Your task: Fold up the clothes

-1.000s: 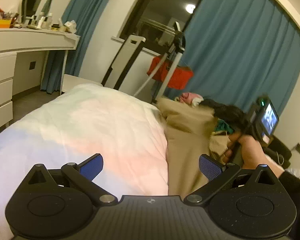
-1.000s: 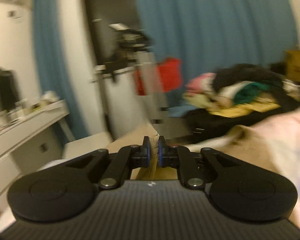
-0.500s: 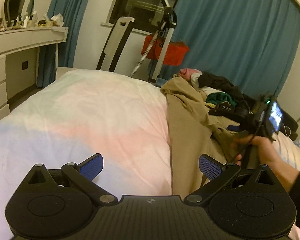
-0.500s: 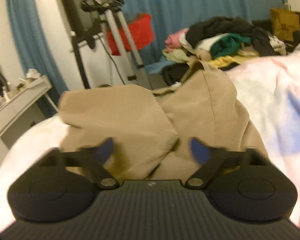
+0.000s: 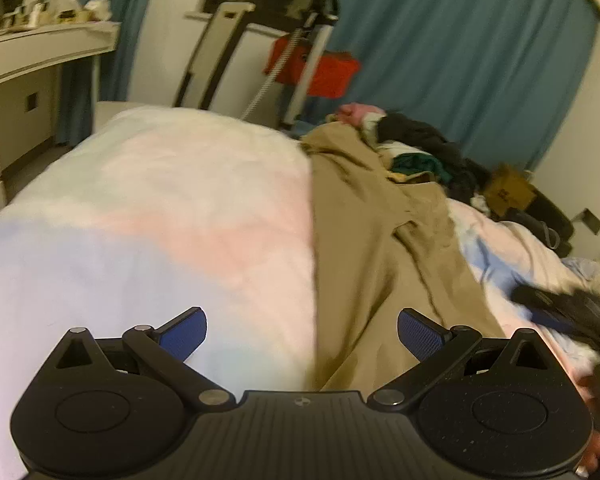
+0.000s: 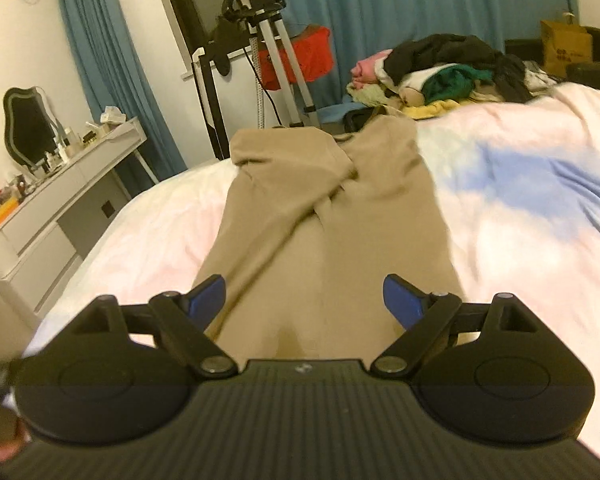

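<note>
A tan garment [image 6: 324,216] lies lengthwise on the pastel bed cover [image 6: 500,184], with its far end folded over into a rumpled flap. It also shows in the left wrist view [image 5: 372,248], right of centre. My right gripper [image 6: 304,300] is open and empty, low over the garment's near end. My left gripper [image 5: 302,334] is open and empty, over the garment's left edge where it meets the bed cover [image 5: 160,216]. The right gripper shows as a dark blur [image 5: 572,312] at the right of the left wrist view.
A pile of mixed clothes [image 6: 440,68] lies at the bed's far end. A clothes steamer stand [image 6: 260,40] with a red item stands beyond the bed. A white dresser [image 6: 52,192] stands to the left. A cardboard box [image 6: 566,46] sits at the far right.
My right gripper was shut on the tan garment, then opened and let it drop flat on the bed, and drew back to the garment's near end. My left gripper stayed open.
</note>
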Motion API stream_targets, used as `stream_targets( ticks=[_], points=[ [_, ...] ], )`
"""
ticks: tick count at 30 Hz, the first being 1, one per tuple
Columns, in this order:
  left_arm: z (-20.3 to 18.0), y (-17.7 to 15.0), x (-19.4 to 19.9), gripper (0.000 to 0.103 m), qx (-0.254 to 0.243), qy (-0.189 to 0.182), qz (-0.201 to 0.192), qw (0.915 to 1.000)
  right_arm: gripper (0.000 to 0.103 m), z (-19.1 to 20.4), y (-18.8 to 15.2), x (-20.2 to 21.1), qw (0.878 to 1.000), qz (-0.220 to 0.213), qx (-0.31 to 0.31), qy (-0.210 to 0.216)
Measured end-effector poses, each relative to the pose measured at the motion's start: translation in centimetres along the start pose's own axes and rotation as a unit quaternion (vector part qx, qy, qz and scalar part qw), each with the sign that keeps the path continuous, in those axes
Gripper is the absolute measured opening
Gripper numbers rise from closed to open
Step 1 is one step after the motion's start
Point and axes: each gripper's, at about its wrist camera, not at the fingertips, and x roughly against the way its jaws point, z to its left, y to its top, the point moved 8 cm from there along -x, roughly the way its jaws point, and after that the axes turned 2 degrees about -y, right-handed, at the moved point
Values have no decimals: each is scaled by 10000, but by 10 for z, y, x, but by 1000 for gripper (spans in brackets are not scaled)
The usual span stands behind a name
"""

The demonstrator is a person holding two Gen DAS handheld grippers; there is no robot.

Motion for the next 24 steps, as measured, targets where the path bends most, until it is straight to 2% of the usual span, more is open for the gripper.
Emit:
stream_targets(
  ticks=[3, 6, 9, 12, 15, 16, 17, 18, 19, 20, 22, 24],
  points=[
    [22, -1, 18, 101, 632, 102, 26, 9979, 87, -23, -19, 30, 9993, 45, -360, -59],
    [42, -11, 25, 97, 1349, 90, 203, 9906, 87, -46, -32, 47, 9962, 44, -861, -152],
    [54, -30, 22, 89, 1723, 162, 573, 9832, 87, -56, -37, 49, 9928, 116, -1193, -34],
    [62, -52, 20, 74, 1993, 406, 984, 9741, 87, -60, -37, 45, 9899, 142, -1405, 119],
    [60, -57, 21, 71, 1964, 430, 1127, 9731, 87, -66, -39, 42, 9872, 217, -1574, 133],
    [58, -59, 21, 60, 1906, 493, 1160, 9735, 87, -68, -41, 42, 9862, 244, -1633, 151],
    [57, -60, 22, 53, 1848, 556, 1194, 9739, 87, -68, -42, 43, 9849, 268, -1697, 208],
    [56, -61, 22, 37, 1790, 619, 1227, 9742, 87, -69, -43, 44, 9838, 290, -1752, 260],
    [55, -62, 23, 16, 1732, 681, 1260, 9744, 87, -69, -44, 45, 9830, 303, -1786, 298],
    [51, -61, 25, 5, 1604, 735, 1228, 9766, 87, -70, -44, 46, 9823, 311, -1818, 329],
    [40, -57, 33, 4, 1261, 830, 1079, 9826, 87, -71, -43, 47, 9809, 301, -1889, 363],
    [20, -52, 49, 4, 714, 874, 785, 9905, 87, -74, -43, 49, 9790, 272, -1980, 408]
  ],
)
